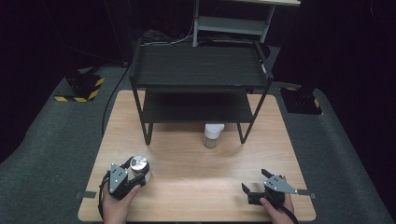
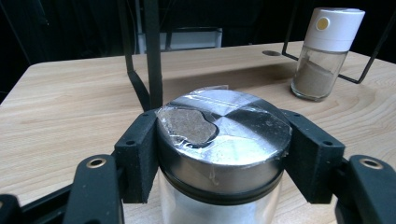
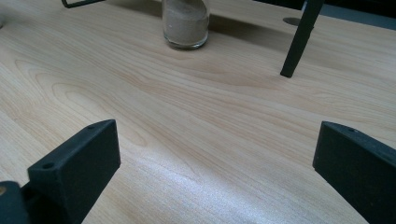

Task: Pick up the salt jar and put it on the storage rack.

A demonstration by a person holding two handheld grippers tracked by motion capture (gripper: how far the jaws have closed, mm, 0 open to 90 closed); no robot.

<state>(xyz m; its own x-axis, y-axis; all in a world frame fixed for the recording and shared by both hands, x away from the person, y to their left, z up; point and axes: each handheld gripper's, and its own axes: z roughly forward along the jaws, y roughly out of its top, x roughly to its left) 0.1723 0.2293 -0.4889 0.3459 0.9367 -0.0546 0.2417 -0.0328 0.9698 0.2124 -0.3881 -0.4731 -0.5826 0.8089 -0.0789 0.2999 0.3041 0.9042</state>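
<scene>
At the left of the wooden table [image 1: 196, 179], my left gripper [image 1: 133, 173] is clamped around a glass jar with a silver metal lid [image 2: 223, 135], its black jaws pressing the lid's sides; the jar stands near the table's front left corner. Toward the middle, a spice shaker with a white cap [image 1: 213, 134] stands upright beside the front right leg of the black two-tier shelf [image 1: 198, 84]. On the right, my right gripper [image 1: 254, 183] rests low over bare wood, jaws spread wide, grasping nothing.
</scene>
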